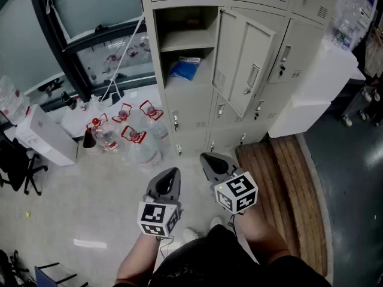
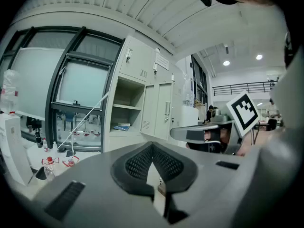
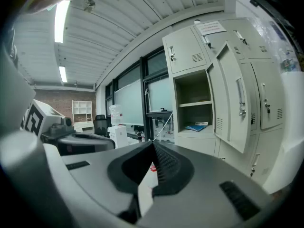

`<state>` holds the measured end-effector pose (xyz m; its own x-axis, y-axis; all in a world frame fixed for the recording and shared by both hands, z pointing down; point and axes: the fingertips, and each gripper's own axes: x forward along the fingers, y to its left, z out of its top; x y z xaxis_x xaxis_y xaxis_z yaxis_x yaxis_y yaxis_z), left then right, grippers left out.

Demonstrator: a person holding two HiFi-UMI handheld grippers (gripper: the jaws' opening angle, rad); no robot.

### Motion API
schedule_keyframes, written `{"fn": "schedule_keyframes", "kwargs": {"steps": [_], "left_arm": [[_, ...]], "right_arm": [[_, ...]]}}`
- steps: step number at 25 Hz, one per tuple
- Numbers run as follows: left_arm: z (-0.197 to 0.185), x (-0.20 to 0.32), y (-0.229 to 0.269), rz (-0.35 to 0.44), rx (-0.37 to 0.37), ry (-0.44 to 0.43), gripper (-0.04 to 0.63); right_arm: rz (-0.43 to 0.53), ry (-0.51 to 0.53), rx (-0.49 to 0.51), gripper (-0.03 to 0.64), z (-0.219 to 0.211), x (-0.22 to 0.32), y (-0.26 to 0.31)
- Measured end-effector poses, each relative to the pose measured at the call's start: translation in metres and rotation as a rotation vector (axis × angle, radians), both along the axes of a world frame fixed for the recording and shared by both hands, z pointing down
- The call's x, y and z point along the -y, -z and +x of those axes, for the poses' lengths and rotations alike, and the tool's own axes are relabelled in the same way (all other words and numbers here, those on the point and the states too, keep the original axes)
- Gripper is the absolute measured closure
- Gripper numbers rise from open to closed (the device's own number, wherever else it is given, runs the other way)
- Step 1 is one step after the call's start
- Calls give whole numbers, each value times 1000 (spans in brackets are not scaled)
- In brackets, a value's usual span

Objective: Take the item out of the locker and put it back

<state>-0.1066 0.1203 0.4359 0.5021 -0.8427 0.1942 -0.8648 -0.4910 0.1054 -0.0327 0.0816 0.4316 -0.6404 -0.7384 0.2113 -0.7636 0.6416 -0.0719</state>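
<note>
The open locker (image 1: pixel 187 46) stands ahead in a bank of beige lockers, its door (image 1: pixel 244 61) swung out to the right. On its lower shelf lies a flat blue packet (image 1: pixel 184 68), which also shows as the blue packet (image 2: pixel 123 126) in the left gripper view and the blue packet (image 3: pixel 197 127) in the right gripper view. My left gripper (image 1: pixel 169 178) and right gripper (image 1: pixel 212 162) are held low, side by side, well short of the locker. Both are shut with nothing between their jaws. In their own views the left gripper (image 2: pixel 152 146) and right gripper (image 3: pixel 153 145) point toward the locker.
Several large water bottles with red caps (image 1: pixel 128 133) stand on the floor left of the lockers, by a white box (image 1: pixel 45 136) and a black chair (image 1: pixel 15 160). A wooden platform (image 1: pixel 287 184) and a white cabinet (image 1: pixel 317 88) lie to the right.
</note>
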Motion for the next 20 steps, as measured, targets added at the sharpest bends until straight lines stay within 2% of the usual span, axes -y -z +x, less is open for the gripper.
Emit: {"fn": "schedule_keyframes", "kwargs": {"steps": [13,20], "left_arm": [[-2,-12,6,11,-8,-11,591],[0,-2,5,11,-8,-19,591]], "right_arm": [[17,1,11,615,-4,-13,12],[30,-8,4,616,-2,-4,15]]}}
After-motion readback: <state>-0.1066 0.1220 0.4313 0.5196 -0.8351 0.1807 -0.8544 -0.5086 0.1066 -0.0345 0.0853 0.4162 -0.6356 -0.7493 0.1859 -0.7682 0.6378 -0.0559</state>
